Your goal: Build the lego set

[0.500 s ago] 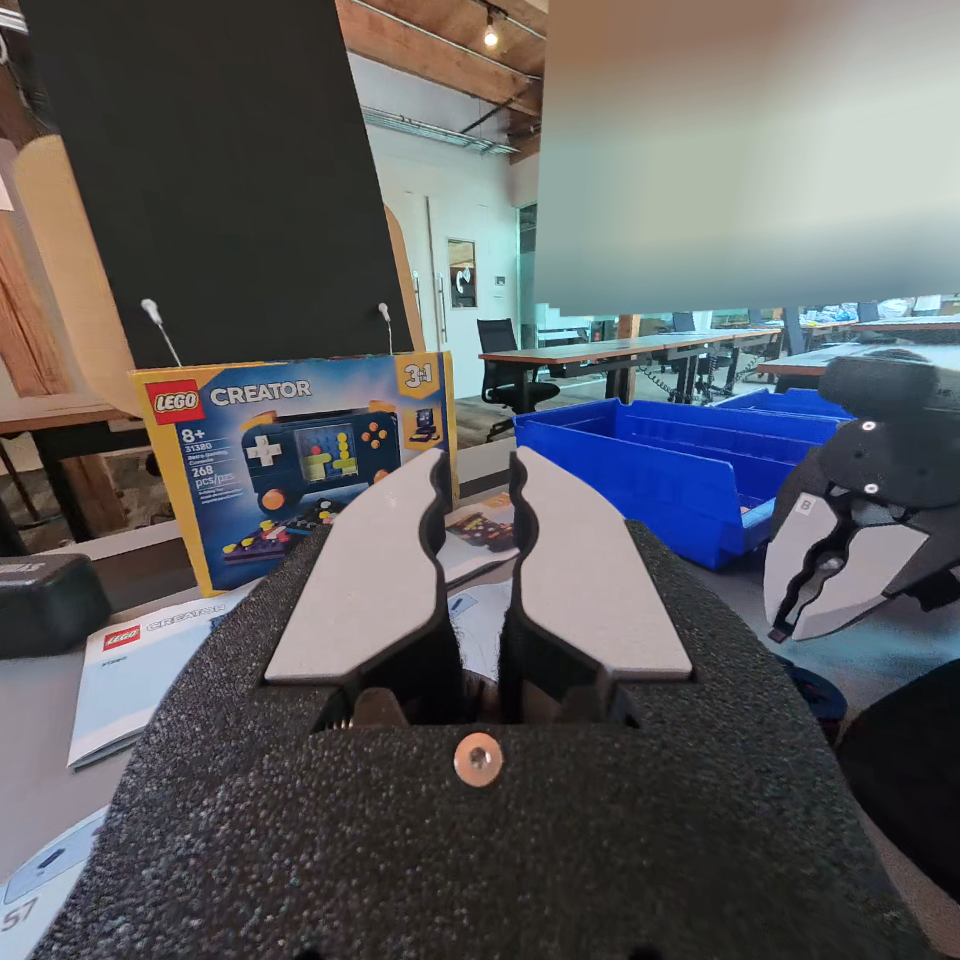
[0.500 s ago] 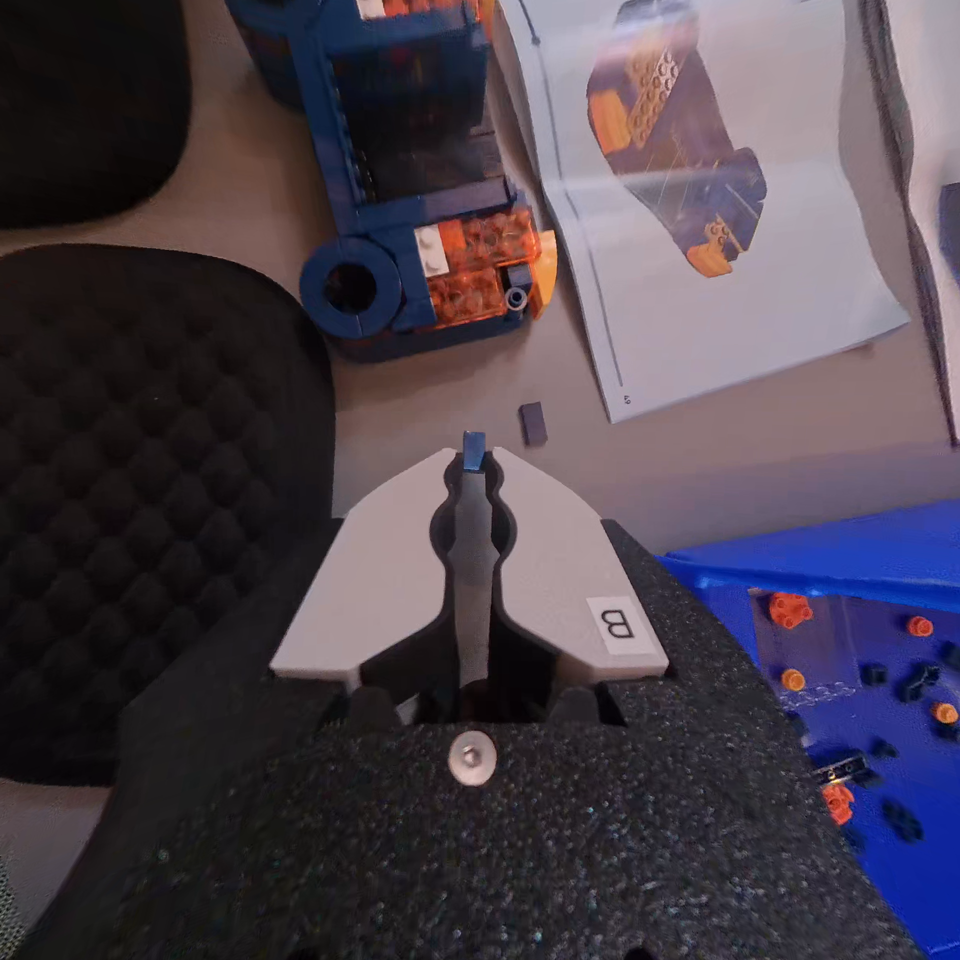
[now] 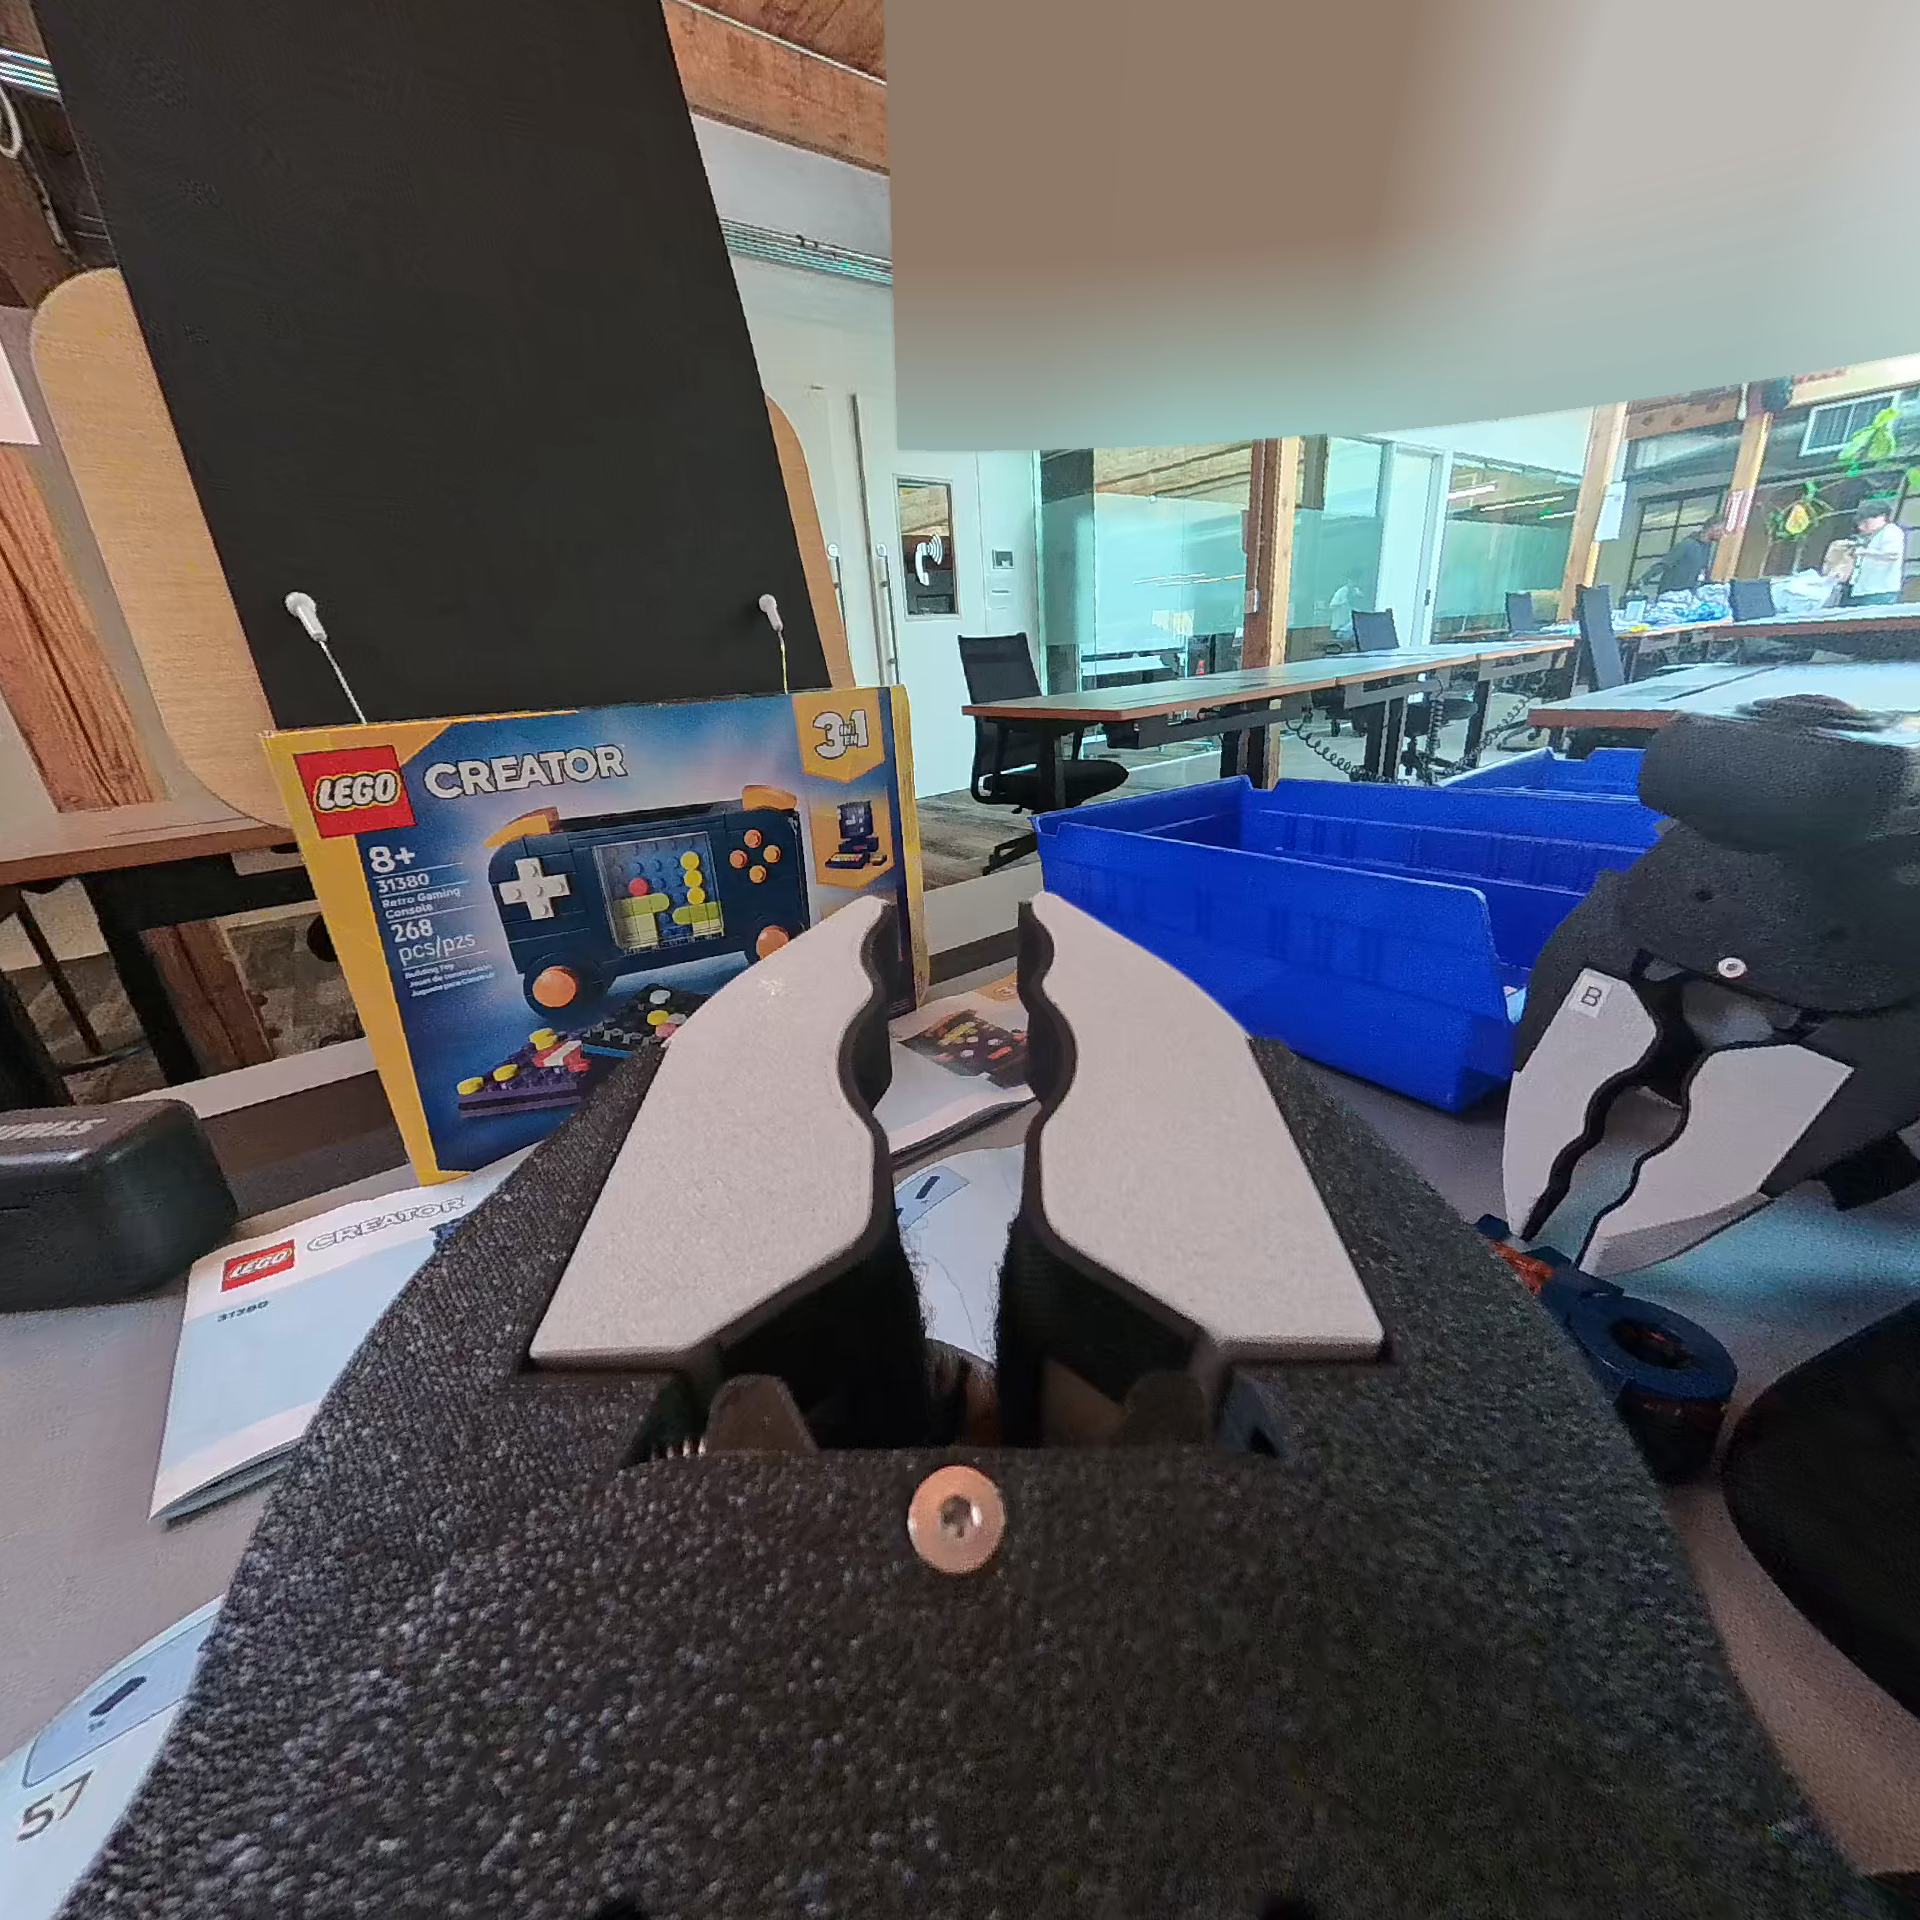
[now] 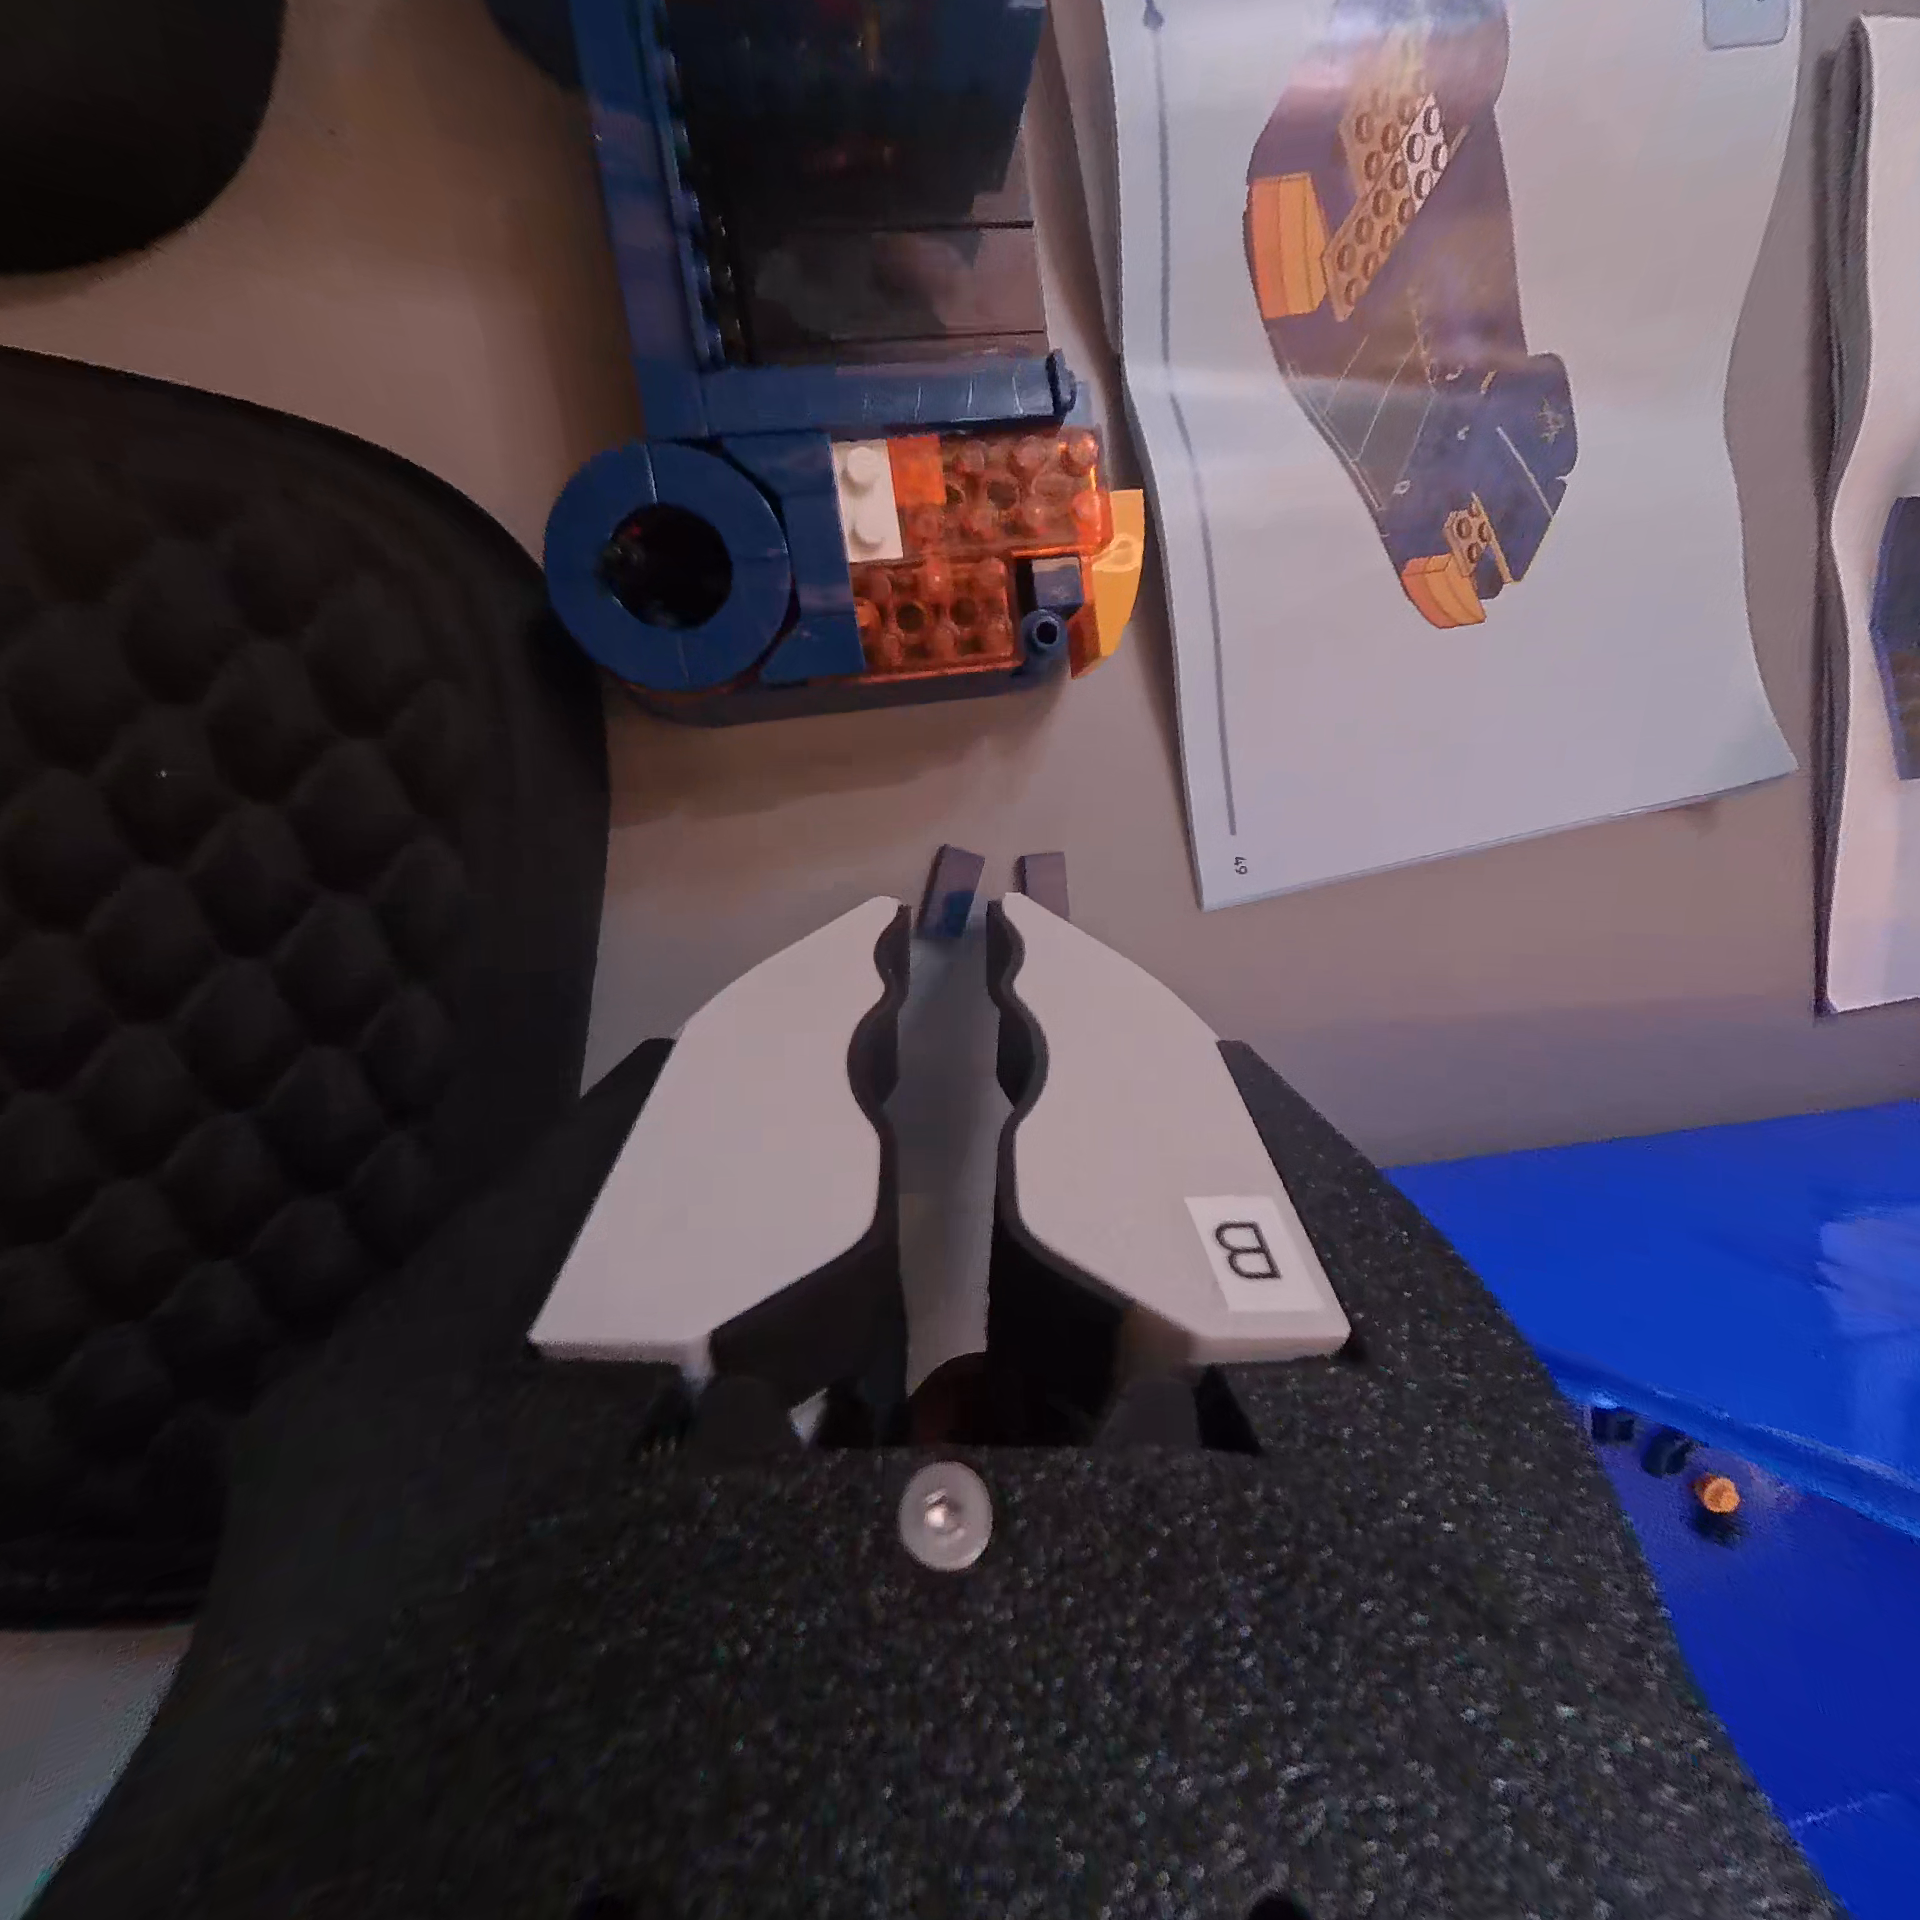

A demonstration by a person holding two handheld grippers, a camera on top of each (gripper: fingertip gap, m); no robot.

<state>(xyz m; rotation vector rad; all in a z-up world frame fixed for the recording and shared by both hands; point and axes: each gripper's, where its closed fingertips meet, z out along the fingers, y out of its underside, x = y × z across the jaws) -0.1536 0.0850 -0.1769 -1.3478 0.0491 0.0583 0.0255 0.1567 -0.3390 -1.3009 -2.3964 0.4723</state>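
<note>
Grey office surface point(image 4: 831, 790) with half-built dark blue console model point(image 4: 831, 520) at far side, open instruction booklet point(image 4: 1455, 468) to its right, blue parts bin point(image 4: 1714, 1299) near right. Right gripper point(image 4: 951, 914) low over surface, jaws slightly apart around small dark blue brick point(image 4: 945, 896), second small brick point(image 4: 1042, 881) just beside. Left gripper point(image 3: 956, 925) raised, jaws apart, empty. Likely step: picking brick for model. Next: close squarely on brick, carry to model, press down.

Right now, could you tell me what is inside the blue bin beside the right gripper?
The visible part of the blue bin holds a few small loose pieces: an orange stud and dark bits. The right gripper covers the rest.
</note>
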